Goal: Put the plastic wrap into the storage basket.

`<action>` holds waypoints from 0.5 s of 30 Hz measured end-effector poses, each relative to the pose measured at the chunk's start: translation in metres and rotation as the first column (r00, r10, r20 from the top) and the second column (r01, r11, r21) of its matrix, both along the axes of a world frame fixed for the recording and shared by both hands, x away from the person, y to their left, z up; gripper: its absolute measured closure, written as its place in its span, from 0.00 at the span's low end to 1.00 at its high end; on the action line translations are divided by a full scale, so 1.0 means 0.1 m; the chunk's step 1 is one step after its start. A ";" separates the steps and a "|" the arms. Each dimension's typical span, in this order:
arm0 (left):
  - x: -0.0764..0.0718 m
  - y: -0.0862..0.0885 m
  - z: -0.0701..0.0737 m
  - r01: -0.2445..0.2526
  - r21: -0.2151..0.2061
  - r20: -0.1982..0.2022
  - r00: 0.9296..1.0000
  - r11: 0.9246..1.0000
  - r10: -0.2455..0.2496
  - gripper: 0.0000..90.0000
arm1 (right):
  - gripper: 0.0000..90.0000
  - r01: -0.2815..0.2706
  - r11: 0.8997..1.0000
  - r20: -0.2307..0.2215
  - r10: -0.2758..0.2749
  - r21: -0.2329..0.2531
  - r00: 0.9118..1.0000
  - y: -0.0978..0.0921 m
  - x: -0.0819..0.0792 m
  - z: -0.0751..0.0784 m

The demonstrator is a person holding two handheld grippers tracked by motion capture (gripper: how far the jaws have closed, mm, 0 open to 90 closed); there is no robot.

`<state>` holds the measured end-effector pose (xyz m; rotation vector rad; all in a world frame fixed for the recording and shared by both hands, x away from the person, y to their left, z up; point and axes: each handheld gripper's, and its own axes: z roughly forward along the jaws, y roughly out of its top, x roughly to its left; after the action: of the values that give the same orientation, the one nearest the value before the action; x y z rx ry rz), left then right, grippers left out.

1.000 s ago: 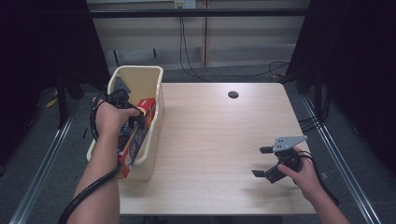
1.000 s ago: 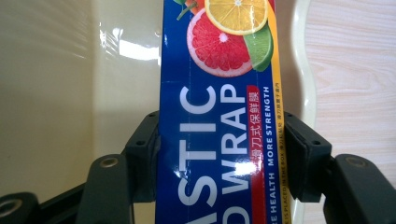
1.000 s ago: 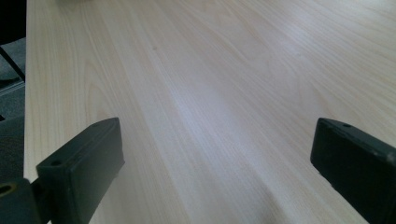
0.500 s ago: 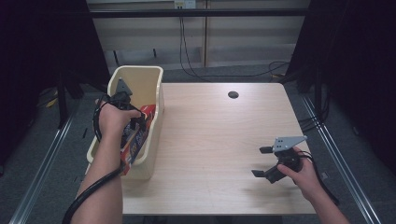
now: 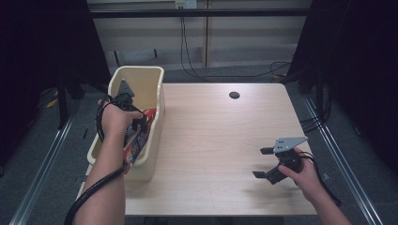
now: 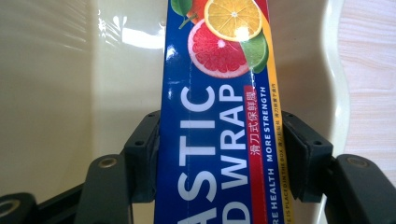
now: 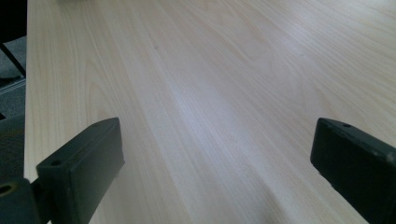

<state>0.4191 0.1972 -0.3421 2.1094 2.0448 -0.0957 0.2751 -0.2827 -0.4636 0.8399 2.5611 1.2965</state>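
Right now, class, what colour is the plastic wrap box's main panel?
Deep blue with white lettering on the plastic wrap box, clearest in the left gripper view.

The blue plastic wrap box (image 6: 219, 154) reads "ASTIC WRAP" in big white letters, partly cropped, with "MORE STRENGTH" and Chinese characters along its red-and-yellow edge.

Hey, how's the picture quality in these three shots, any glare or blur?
Left gripper view: sharp print on the plastic wrap box, glare on the bin wall. Right gripper view: soft sheen on the table, near jaws slightly blurred. High view: table lit, surroundings dark.
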 end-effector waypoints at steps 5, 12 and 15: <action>0.01 0.00 -0.01 0.003 -0.001 0.000 1.000 1.000 -0.003 0.44 | 0.03 0.000 1.000 -0.001 0.000 0.000 1.000 0.00 0.00 0.00; 0.02 0.00 -0.02 0.005 0.006 -0.002 1.000 1.000 -0.005 0.44 | 0.02 0.000 1.000 0.000 0.000 0.000 1.000 0.00 0.00 0.00; 0.04 -0.01 -0.03 0.007 0.012 -0.015 1.000 1.000 -0.006 0.44 | 0.03 0.000 1.000 0.000 0.000 -0.001 1.000 0.00 0.00 0.00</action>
<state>0.4228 0.1963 -0.3448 2.1289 2.0520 -0.1008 0.2751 -0.2827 -0.4637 0.8401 2.5618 1.2956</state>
